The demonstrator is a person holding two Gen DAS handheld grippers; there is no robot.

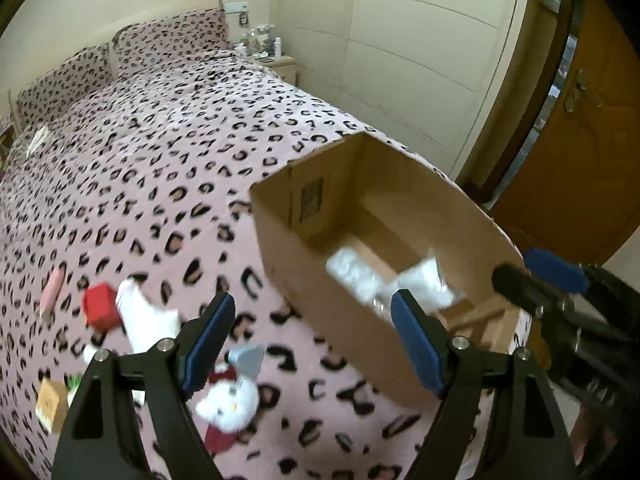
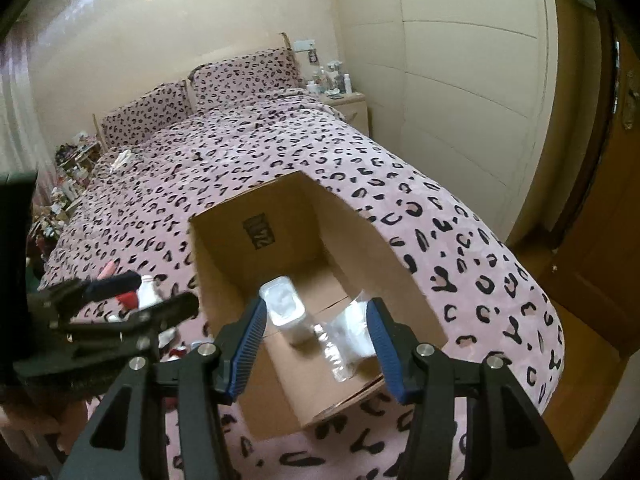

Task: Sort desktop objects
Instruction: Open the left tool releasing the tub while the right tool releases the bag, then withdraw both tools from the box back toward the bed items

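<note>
Two white packets (image 2: 344,332) already lie in my cardboard box (image 2: 224,280); both grippers, left (image 1: 314,330) and right (image 2: 316,334), hang with jaws wide, empty, ready for the bed's remaining toys.

Your open cardboard box (image 2: 224,264) sits on the bed, holding a white tub (image 2: 286,312) and a clear bag (image 2: 344,336). Left of it lie a white bottle (image 1: 144,312), red block (image 1: 100,306), pink tube (image 1: 52,290) and white plush (image 1: 230,402).
</note>
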